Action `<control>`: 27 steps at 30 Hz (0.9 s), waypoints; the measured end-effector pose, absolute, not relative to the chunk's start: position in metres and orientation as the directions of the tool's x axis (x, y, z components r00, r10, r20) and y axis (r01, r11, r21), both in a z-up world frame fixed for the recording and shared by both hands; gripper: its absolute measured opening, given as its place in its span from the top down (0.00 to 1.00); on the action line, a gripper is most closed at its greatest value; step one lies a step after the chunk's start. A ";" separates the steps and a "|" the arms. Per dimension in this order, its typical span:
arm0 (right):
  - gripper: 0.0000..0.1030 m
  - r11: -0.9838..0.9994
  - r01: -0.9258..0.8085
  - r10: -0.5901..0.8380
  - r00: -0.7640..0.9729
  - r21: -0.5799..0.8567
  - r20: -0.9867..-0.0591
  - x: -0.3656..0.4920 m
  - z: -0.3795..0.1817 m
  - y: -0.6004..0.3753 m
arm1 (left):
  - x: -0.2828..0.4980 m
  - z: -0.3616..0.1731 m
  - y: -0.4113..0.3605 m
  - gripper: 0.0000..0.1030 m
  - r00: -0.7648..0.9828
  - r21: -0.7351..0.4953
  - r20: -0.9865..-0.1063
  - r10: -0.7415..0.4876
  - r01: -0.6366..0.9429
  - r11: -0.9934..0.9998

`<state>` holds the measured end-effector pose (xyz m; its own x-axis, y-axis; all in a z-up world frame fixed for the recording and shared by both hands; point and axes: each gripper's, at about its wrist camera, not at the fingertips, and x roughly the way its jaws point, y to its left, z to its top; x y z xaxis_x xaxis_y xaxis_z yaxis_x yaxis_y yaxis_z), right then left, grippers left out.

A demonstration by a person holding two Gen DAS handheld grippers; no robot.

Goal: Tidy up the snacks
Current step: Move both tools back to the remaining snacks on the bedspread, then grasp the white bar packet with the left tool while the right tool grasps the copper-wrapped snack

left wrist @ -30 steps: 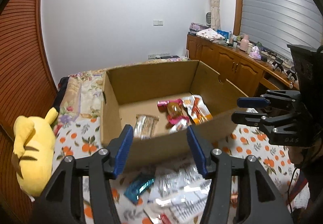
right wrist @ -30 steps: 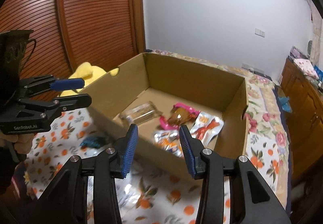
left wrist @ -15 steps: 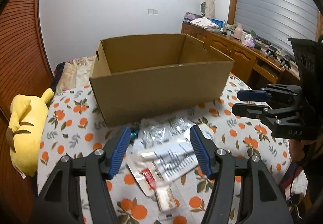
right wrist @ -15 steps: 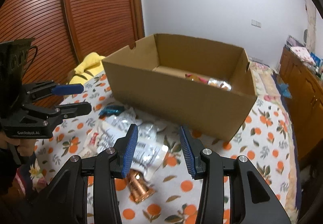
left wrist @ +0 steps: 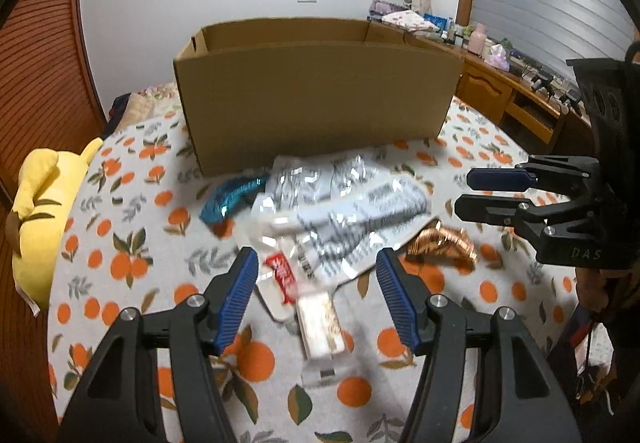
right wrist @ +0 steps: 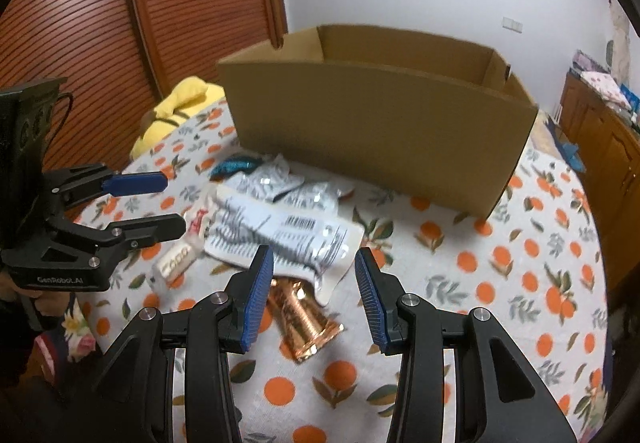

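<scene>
Two grippers hover above a pile of snack packets on a cloth printed with oranges (left wrist: 120,263). The left gripper (left wrist: 314,295) has its blue-padded jaws spread with nothing pinched; between them, lower down, lies a clear-wrapped pale bar (left wrist: 322,319) with a red label whose writing is too blurred to read. Just beyond the jaws sits a white pouch (left wrist: 352,219) covered in black print, unreadable, and a teal wrapper (left wrist: 230,195) lies ahead to their left. The right gripper (right wrist: 314,299) also holds its jaws apart and empty; a copper foil packet (right wrist: 304,323) lies between and below them, partly under the white pouch, which shows a barcode there. Ahead of both pairs of jaws stands the cardboard box (right wrist: 380,135), its contents hidden by the near wall. The left gripper's body reads "GenRobot.AI"; the right's reads "DAS". A yellow plush toy (left wrist: 40,211) lies far left.
</scene>
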<state>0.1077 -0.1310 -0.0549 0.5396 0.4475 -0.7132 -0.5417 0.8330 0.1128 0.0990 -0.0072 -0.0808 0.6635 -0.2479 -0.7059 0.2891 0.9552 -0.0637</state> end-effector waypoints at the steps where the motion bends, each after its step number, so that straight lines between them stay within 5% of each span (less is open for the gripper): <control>1: 0.58 0.833 -0.540 0.448 0.534 0.118 -0.717 0.107 -0.059 -0.131 | 0.098 -0.084 -0.007 0.40 0.660 -0.062 -0.710 -0.244 0.286 0.956; 21: 0.62 0.820 -0.565 0.413 0.469 0.095 -0.780 0.105 -0.095 -0.116 | 0.095 -0.111 -0.008 0.41 0.622 -0.060 -0.752 -0.218 0.266 0.962; 27: 0.69 0.823 -0.566 0.384 0.489 0.050 -0.783 0.104 -0.097 -0.114 | 0.096 -0.112 -0.007 0.60 0.630 -0.025 -0.753 -0.189 0.260 0.965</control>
<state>0.1044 -0.1138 -0.0974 0.4890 0.3837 -0.7834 -0.5655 0.8232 0.0502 0.0956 -0.0072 -0.1117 0.6297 -0.1891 -0.7535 0.2600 0.9653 -0.0249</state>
